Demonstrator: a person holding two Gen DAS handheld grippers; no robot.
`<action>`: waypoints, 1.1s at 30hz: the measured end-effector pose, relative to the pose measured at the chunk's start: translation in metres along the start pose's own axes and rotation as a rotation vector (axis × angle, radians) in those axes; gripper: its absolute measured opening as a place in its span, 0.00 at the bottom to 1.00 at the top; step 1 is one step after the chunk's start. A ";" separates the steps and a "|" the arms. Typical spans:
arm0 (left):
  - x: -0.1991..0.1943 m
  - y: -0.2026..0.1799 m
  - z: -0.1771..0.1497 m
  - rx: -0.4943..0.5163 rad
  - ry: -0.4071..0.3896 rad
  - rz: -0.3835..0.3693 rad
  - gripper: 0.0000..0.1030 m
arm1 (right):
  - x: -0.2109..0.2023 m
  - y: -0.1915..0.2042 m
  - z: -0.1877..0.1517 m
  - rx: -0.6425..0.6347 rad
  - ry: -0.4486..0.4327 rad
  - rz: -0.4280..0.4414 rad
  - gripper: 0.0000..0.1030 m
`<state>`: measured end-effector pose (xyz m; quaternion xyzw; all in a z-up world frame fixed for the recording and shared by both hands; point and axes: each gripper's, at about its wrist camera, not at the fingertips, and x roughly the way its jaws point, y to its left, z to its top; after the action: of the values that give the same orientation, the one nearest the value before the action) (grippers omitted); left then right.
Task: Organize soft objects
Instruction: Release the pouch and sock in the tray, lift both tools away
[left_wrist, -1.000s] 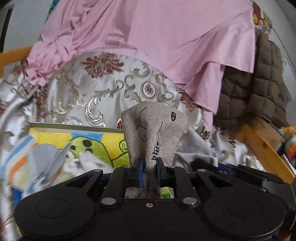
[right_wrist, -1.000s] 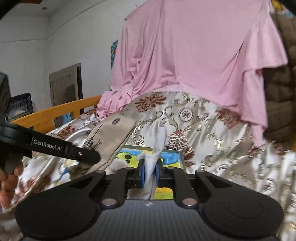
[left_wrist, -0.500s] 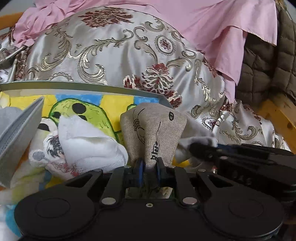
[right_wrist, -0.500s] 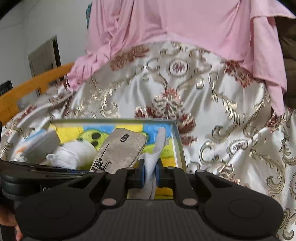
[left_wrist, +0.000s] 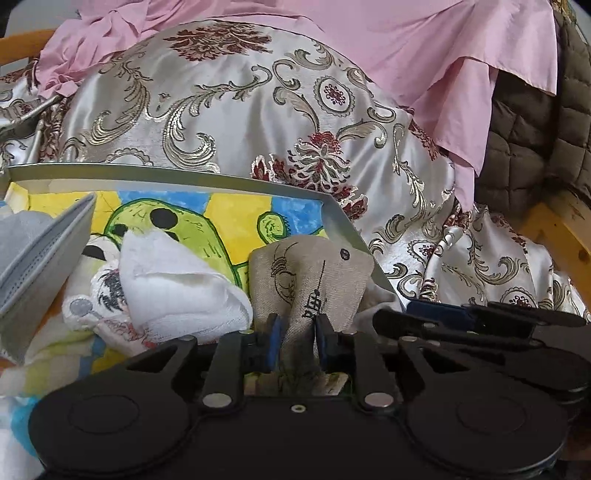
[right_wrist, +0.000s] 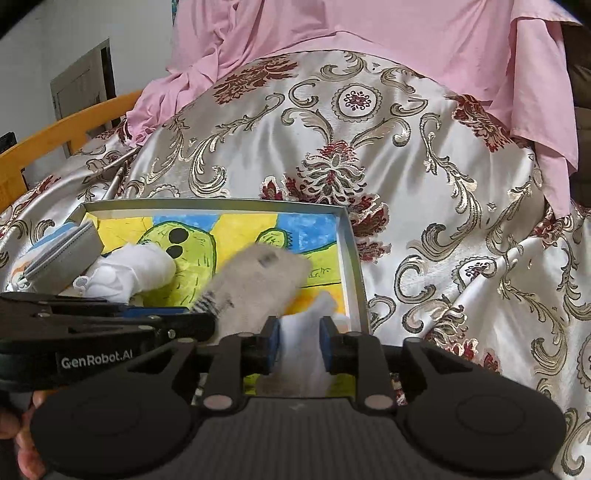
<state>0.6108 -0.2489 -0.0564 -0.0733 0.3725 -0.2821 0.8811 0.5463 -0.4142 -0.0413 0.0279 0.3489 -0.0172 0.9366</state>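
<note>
The opening fingers of the left gripper (left_wrist: 295, 341) have the beige linen pouch (left_wrist: 310, 280) between them, those of the right gripper (right_wrist: 298, 343) the white cloth (right_wrist: 304, 332); both cloths reach forward from the fingers into the box (right_wrist: 351, 258) on the bed.

— What's in the shallow box (left_wrist: 343, 229)?
— A beige linen pouch (left_wrist: 314, 273) with black drawings stands bunched up at its near right corner. A white cloth (right_wrist: 314, 332) lies crumpled just right of it.
— And left?
— A white gauze wad (left_wrist: 177, 291), then a grey folded piece (left_wrist: 40, 254) at the far left.
</note>
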 end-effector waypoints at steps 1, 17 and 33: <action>-0.002 0.000 0.000 -0.002 -0.006 0.003 0.26 | -0.001 -0.001 -0.001 0.000 0.002 0.000 0.33; -0.109 -0.019 -0.002 0.000 -0.249 0.060 0.75 | -0.083 -0.010 0.002 0.046 -0.173 -0.041 0.82; -0.296 -0.067 -0.081 0.034 -0.458 0.111 0.99 | -0.255 0.032 -0.033 0.009 -0.378 -0.025 0.99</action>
<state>0.3579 -0.1345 0.0911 -0.1002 0.1613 -0.2155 0.9579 0.3338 -0.3765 0.1018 0.0240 0.1672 -0.0356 0.9850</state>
